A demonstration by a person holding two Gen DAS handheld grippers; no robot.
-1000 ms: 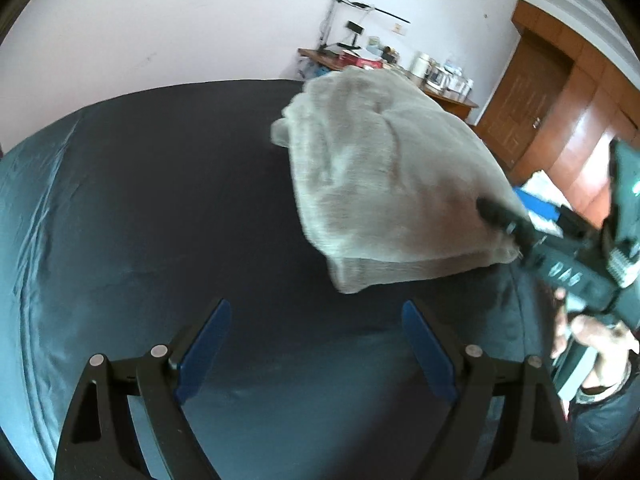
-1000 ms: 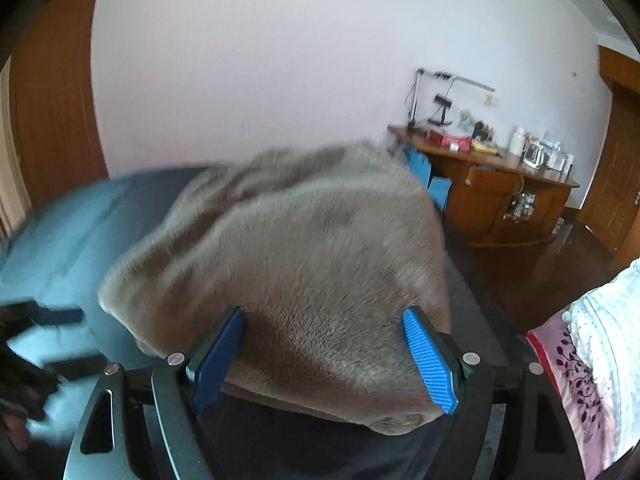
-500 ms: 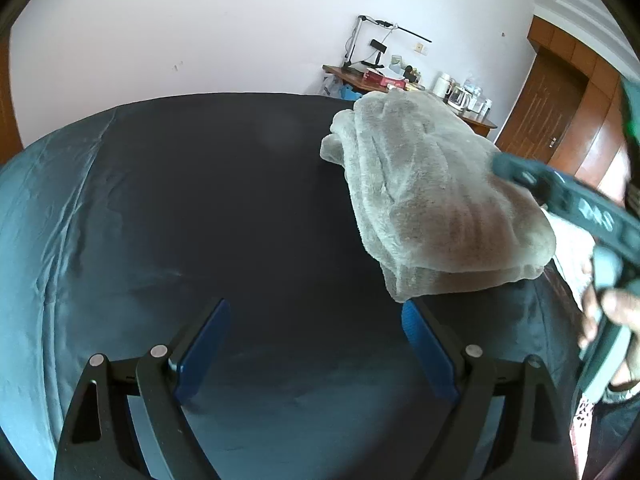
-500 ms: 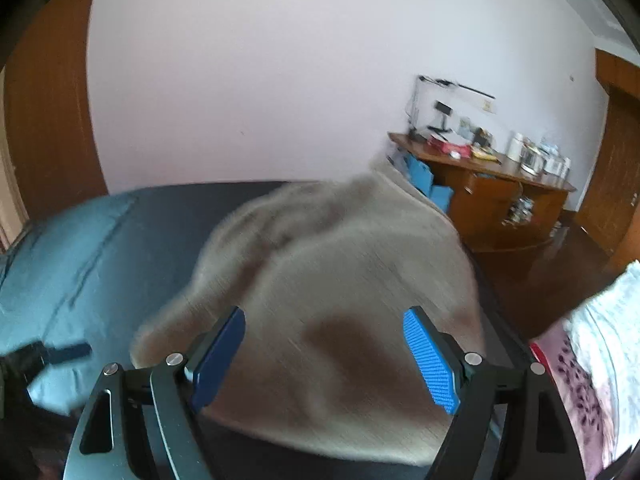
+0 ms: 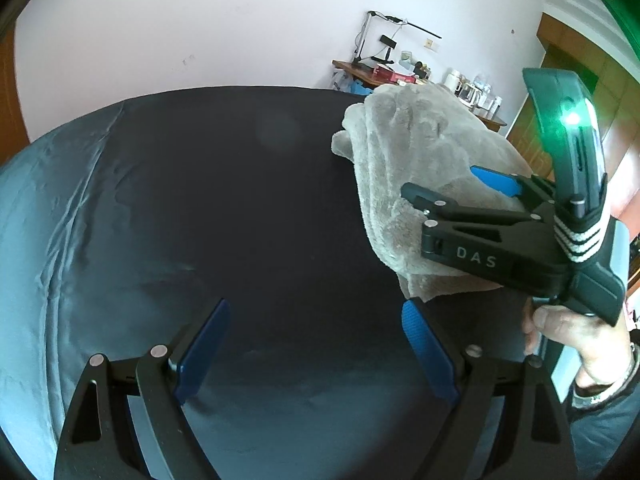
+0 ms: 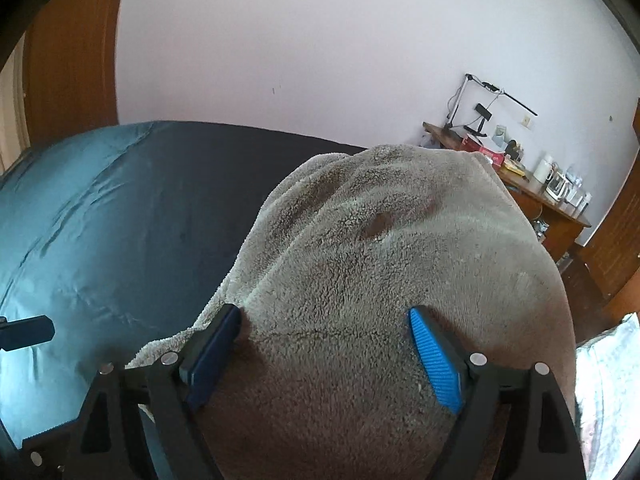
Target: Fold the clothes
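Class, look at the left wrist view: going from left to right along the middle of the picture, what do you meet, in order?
Dark blue bed sheet → folded grey fleece garment → right tool, open over the garment → wooden door at the right edge.

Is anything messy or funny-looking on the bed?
Nothing is spilled or torn. The folded grey fleece garment sits far over at the right edge of the dark blue bed sheet, not centred. The sheet has wrinkles on its left side. The right gripper rests open on the garment.
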